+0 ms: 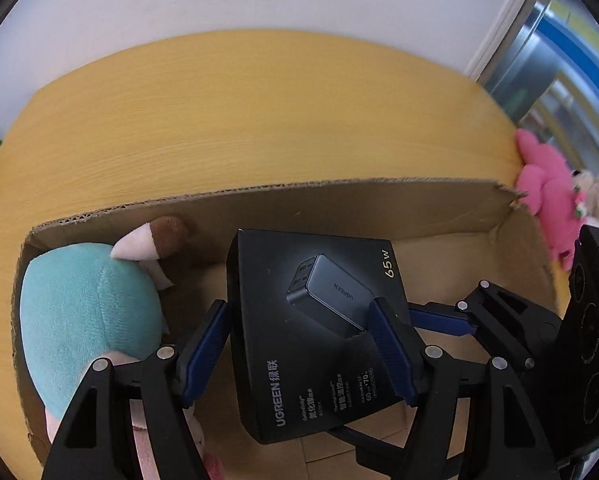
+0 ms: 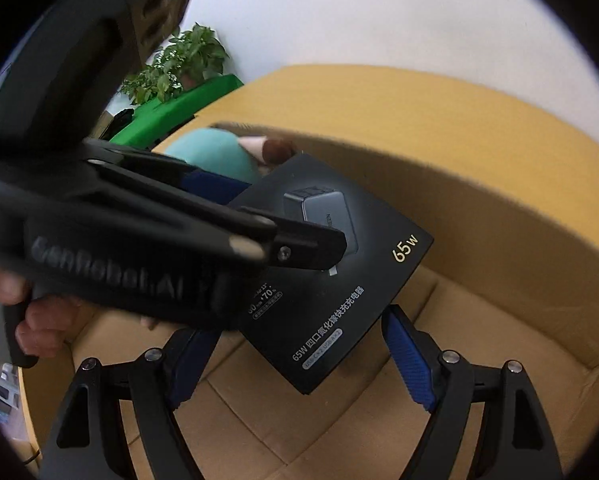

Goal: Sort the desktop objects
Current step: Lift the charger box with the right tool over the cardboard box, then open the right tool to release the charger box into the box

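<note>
A cardboard box [image 1: 339, 200] fills the lower frame, holding a teal plush [image 1: 83, 308] at lower left. The left gripper [image 1: 299, 336] is clamped on a black charger box [image 1: 311, 320], held centre frame above the carton's floor. The right gripper [image 2: 299, 360] gapes wide, holding nothing, just under the charger box's corner. The carton sits on a yellow table [image 1: 239, 112]; pink plush [image 1: 547, 196] at right edge, white wall [image 1: 259, 0] above, plant [image 2: 179, 64] upper left.

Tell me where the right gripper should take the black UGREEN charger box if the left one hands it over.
Probably its free near corner. The charger box is flat, thin and tilted above the cardboard box; the left gripper spans its width. The right gripper is open just below that corner; come from below and pinch across the thin faces.
</note>
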A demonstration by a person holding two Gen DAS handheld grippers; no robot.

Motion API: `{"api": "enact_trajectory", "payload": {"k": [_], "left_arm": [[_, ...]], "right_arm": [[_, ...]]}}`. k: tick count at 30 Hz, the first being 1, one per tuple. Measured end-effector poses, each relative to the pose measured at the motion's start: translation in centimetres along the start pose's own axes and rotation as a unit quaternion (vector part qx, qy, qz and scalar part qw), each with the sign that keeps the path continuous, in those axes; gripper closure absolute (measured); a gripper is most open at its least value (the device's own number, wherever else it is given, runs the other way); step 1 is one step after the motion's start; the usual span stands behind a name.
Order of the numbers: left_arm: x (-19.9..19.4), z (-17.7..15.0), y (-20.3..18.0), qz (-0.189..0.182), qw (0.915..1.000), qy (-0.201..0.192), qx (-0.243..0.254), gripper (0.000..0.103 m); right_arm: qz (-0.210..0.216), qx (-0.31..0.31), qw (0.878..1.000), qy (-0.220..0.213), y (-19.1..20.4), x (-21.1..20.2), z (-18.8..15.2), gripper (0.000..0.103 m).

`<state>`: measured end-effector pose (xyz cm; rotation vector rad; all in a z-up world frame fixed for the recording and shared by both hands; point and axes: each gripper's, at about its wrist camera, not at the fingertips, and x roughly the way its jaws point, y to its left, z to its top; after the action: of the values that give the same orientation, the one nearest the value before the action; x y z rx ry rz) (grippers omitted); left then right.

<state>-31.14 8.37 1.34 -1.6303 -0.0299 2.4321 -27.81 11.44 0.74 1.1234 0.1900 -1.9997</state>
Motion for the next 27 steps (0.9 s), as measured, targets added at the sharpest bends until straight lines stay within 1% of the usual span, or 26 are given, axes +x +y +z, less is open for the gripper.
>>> {"api": "enact_trajectory", "payload": {"k": [2,3,6,9,11,13,14,15,16,17,18,19,20,21,23,24,25,27], "left_arm": [[0.1,0.0,-0.6,0.015,0.9999,0.004,0.005,0.035],[0.1,0.0,-0.7,0.016,0.9998,0.004,0.006,0.035],[-1.6,-0.3,0.3,0.006,0.9998,-0.016,-0.005,0.035],[-5.2,-1.1,1.9,-0.003,0.9982,-0.056,-0.022,0.035],[-8.6,-2.3,2.7,-0.005,0.9947,-0.102,-0.016,0.034],[-12.7,-4.0,2.8,0.000,0.9880,-0.154,-0.008,0.033],[-15.1,-5.2,2.8,0.002,0.9832,-0.182,-0.005,0.033],[-17.2,-6.4,2.7,0.008,0.9780,-0.208,-0.001,0.029],[-18.6,-7.4,2.6,0.013,0.9732,-0.230,0.004,0.023],[-20.7,-8.9,2.3,0.020,0.9656,-0.259,0.012,0.019],[-22.4,-10.3,1.9,0.027,0.9582,-0.284,0.019,0.011],[-23.6,-10.9,2.0,0.033,0.9525,-0.302,0.024,0.003],[-24.9,-12.2,1.6,0.041,0.9457,-0.321,0.028,0.000],[-26.0,-13.8,1.6,0.049,0.9393,-0.338,0.029,0.000],[-27.2,-15.9,0.9,0.054,0.9338,-0.353,0.027,0.000],[-27.6,-17.2,0.5,0.052,0.9319,-0.358,0.026,0.000],[-27.7,-18.5,0.0,0.050,0.9307,-0.362,0.023,0.000],[-27.8,-20.9,-0.6,0.044,0.9289,-0.367,0.016,0.000]], "right_arm": [[0.000,0.010,1.000,0.007,0.0,0.7,-0.3,0.021],[-0.003,0.011,1.000,0.007,0.2,0.8,-0.4,0.021],[-0.007,0.016,1.000,0.007,0.8,0.4,-0.6,0.021],[-0.019,0.024,1.000,0.003,2.2,-1.2,-0.8,0.020],[-0.039,0.027,0.999,-0.006,2.7,-3.0,-1.2,0.020],[-0.073,0.035,0.997,-0.020,3.7,-5.1,-1.4,0.020],[-0.091,0.038,0.995,-0.033,4.5,-6.6,-1.7,0.020],[-0.109,0.043,0.992,-0.053,5.6,-8.4,-2.1,0.020],[-0.120,0.047,0.989,-0.072,6.3,-9.6,-2.5,0.019],[-0.136,0.051,0.985,-0.096,7.5,-11.2,-3.2,0.017],[-0.152,0.051,0.980,-0.115,8.6,-12.6,-4.1,0.016],[-0.169,0.050,0.976,-0.130,9.7,-13.9,-4.9,0.016],[-0.183,0.051,0.972,-0.141,10.3,-14.7,-5.3,0.016],[-0.198,0.057,0.967,-0.149,11.3,-15.5,-6.3,0.016],[-0.208,0.071,0.962,-0.163,12.5,-16.9,-8.5,0.016],[-0.214,0.074,0.960,-0.166,13.3,-16.9,-8.6,0.016],[-0.220,0.076,0.958,-0.170,13.7,-18.3,-9.4,0.016],[-0.234,0.070,0.954,-0.176,15.5,-18.1,-10.1,0.016]]}}
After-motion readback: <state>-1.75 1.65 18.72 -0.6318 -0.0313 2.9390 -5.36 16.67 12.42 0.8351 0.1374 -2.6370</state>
